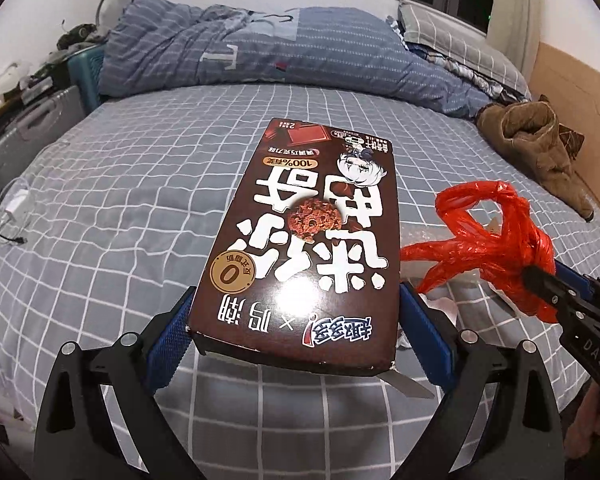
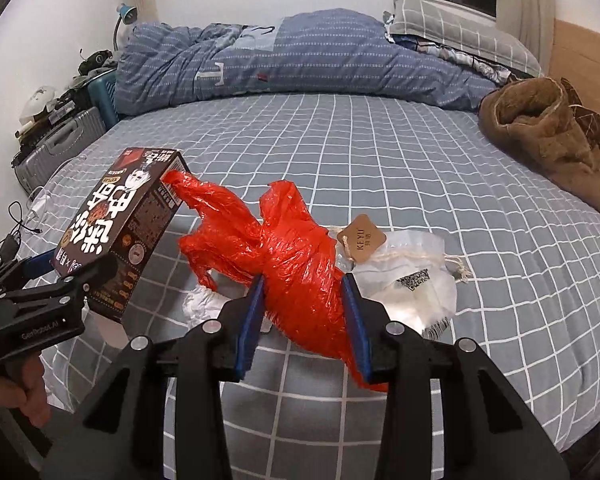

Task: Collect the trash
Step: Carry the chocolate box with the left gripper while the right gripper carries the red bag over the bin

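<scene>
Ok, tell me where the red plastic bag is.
Right wrist view, centre: the red plastic bag is pinched in the right tongs, beside the brown box.

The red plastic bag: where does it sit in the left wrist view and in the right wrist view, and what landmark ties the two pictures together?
Left wrist view: the red plastic bag is at the right edge, clamped by the right gripper, beside the brown biscuit box.
Right wrist view: the bag is at centre bottom, squeezed between the blue pads.
Shared landmark: the brown fleece garment at the bed's right edge.
</scene>
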A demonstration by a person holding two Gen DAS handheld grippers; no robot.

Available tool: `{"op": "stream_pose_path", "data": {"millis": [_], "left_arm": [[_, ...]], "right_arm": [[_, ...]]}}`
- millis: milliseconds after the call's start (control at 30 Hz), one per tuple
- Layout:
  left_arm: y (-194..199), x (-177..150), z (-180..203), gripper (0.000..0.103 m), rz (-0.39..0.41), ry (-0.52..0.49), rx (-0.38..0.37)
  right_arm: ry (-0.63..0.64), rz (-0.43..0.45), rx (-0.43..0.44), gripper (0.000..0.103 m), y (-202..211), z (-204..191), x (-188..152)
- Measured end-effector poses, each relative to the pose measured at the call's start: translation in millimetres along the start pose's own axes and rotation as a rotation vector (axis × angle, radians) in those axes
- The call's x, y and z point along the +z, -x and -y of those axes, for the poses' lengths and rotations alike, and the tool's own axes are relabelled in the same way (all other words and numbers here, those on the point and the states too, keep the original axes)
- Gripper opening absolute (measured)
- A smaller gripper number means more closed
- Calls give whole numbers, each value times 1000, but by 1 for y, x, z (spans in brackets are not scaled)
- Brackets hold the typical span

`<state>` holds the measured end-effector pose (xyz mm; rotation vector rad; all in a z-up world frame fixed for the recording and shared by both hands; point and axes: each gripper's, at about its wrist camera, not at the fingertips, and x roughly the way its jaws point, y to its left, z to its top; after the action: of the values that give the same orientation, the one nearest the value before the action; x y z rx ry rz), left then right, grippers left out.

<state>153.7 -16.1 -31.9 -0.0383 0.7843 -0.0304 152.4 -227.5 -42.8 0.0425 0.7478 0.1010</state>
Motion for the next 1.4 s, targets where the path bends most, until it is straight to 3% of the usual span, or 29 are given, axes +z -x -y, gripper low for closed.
{"op": "stream_pose_path", "data": {"millis": [667,1400], "left_arm": [[47,-32,9,93,26,10,5],[81,-74,9,93,6,21,10]], "right_arm": [[-55,64,-32,37,56,6,-20],[-72,46,-20,37,90,-3,-52]]}}
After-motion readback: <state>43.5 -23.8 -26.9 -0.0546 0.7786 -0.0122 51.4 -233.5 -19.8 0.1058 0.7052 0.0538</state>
